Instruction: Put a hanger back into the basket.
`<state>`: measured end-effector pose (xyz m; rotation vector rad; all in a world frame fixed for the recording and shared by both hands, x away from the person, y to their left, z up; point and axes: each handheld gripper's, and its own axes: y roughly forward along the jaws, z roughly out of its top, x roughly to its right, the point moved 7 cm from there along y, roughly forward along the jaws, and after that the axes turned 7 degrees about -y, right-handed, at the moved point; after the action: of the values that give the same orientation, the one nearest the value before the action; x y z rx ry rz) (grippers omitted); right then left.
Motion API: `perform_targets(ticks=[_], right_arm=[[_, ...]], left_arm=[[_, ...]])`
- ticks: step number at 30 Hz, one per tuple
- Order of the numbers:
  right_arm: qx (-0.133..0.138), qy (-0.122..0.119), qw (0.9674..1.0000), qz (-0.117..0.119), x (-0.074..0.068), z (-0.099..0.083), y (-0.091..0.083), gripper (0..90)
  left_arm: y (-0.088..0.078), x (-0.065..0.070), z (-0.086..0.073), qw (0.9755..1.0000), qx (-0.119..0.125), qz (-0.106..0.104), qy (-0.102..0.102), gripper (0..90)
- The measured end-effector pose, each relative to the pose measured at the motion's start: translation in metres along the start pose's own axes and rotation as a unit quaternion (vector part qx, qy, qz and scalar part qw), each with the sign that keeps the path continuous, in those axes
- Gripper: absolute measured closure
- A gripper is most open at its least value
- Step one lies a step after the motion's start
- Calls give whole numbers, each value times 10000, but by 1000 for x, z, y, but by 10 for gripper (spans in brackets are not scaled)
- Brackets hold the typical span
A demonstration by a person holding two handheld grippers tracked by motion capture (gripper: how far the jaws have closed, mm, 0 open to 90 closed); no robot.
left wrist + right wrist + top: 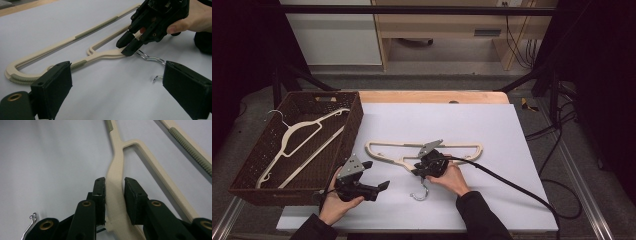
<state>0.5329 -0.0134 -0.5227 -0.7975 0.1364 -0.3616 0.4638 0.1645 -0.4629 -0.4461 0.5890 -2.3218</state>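
Observation:
A cream plastic hanger (462, 146) with a metal hook (421, 194) lies flat on the white mat (492, 125). My right gripper (416, 171) is shut on the hanger's neck, just above the hook. In the right gripper view, both pads (100, 195) press the sides of the cream neck (116, 170), and the hook tip (30, 223) shows at lower left. My left gripper (377, 175) stands open to the left of the hook with nothing between its jaws. In the left gripper view, the left gripper (116, 67) faces the hanger (105, 53) and the right gripper (125, 46).
A dark wicker basket (357, 115) stands at the mat's left edge, with a second cream hanger (302, 135) lying inside. A black cable (512, 185) trails from the right gripper across the mat to the right. A wooden table edge (437, 96) runs behind the mat.

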Motion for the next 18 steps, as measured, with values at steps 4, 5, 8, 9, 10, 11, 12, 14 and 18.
perform_targets(ticks=[4,5,8,9,10,11,12,14,18], right_arm=[[2,38,10000,37,0,0,0,715],[-14,20,10000,40,1,0,0,714],[-11,42,10000,49,0,-1,0,715],[-19,30,10000,44,0,-1,0,715],[14,79,9999,91,0,0,0,715],[-12,66,10000,70,0,0,-2,715],[-12,66,10000,70,0,0,-2,715],[51,51,10000,56,0,2,-4,714],[124,42,9999,77,1,5,-6,718]], left_arm=[[2,0,-1,10000,-43,-21,17,87],[2,0,-2,10000,-50,-22,15,87],[3,0,-2,10000,-49,-35,0,87],[3,0,-2,10000,-52,-39,-4,87],[3,0,-2,10000,-54,-45,-12,87],[3,0,-2,10000,-54,-45,-12,87],[3,0,-3,10000,-62,-42,-5,87],[4,0,-3,10000,-73,-43,5,87],[4,1,-3,10000,-64,-61,23,87]])
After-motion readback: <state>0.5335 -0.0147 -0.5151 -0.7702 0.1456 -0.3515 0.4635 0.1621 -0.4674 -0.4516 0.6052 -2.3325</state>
